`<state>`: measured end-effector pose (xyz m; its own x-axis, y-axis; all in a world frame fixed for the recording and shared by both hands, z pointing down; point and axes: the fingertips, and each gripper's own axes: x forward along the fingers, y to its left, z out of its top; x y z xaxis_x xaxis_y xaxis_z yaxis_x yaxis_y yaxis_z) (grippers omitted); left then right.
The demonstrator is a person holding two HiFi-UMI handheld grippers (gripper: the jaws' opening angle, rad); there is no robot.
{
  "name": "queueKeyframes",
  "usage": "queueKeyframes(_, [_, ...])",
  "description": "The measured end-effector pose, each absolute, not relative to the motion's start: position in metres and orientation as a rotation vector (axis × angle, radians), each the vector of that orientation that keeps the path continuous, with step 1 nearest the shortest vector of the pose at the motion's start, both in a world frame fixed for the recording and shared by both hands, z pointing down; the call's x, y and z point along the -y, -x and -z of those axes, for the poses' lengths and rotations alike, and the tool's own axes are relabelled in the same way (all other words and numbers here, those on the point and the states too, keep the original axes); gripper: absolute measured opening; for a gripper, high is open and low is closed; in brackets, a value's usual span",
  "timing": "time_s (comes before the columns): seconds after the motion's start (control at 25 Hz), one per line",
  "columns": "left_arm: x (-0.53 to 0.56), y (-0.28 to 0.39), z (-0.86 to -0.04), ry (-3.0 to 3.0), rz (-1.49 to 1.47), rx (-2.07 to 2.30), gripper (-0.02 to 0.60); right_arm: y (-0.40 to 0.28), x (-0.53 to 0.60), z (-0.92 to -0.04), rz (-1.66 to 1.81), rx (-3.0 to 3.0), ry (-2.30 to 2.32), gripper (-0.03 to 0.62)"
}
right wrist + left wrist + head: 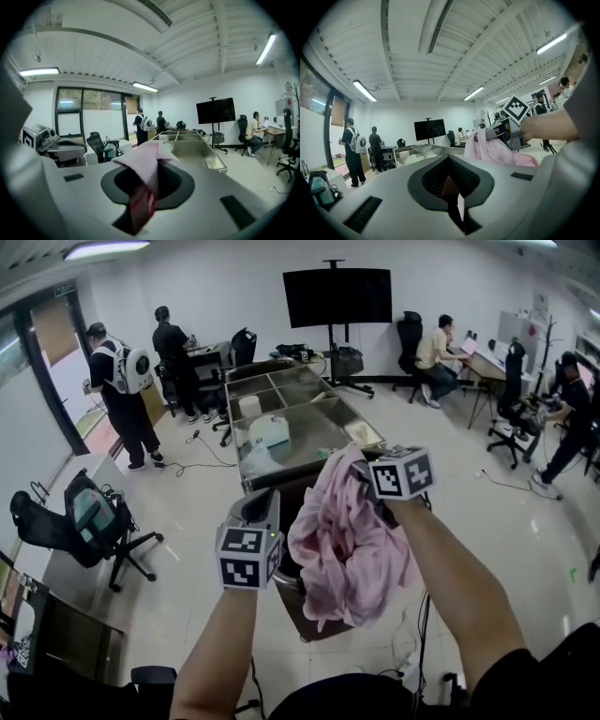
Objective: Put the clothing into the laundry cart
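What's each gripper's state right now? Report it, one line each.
Left gripper: shut, empty.
Right gripper: shut on the pink garment.

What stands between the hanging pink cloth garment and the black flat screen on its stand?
A long steel table with open compartments, in the head view, stretching from the pink cloth garment toward the black flat screen.
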<state>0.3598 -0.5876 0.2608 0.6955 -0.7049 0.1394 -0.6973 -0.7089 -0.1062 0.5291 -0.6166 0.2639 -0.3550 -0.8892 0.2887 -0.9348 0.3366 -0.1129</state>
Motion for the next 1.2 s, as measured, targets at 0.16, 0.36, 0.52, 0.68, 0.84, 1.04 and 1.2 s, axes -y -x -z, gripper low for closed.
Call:
queueKeyframes(0.16, [0.579, -0.365, -0.269, 2.867, 0.285, -1.171, -0.002, -0.533, 0.608, -0.272, -0.399, 2.397, -1.681, 0.096])
queueKeyframes(0.36, [0.575, -0.370, -0.272, 2.871, 0.294, -1.161, -0.002, -0.539, 0.601, -0.289, -0.450, 2.328, -1.675, 0.250])
queueKeyframes(0.52, [0.569, -0.373, -0.269, 2.878, 0.291, -1.155, -0.002, -0.545, 0.588, -0.296, -0.468, 2.295, -1.674, 0.253])
queueKeyframes(0.68, [0.562, -0.375, -0.270, 2.895, 0.293, -1.144, -0.002, -0.548, 0.573, -0.310, -0.492, 2.236, -1.660, 0.253])
queueKeyframes(0.84, [0.556, -0.379, -0.270, 2.901, 0.286, -1.123, -0.002, -0.552, 0.559, -0.323, -0.533, 2.216, -1.664, 0.253])
queueKeyframes(1.04, [0.544, -0.386, -0.272, 2.930, 0.280, -1.081, -0.002, -0.562, 0.536, -0.330, -0.567, 2.168, -1.698, 0.253])
queueKeyframes(1.2, [0.530, -0.388, -0.274, 2.951, 0.281, -1.033, -0.002, -0.567, 0.514, -0.342, -0.618, 2.125, -1.730, 0.253])
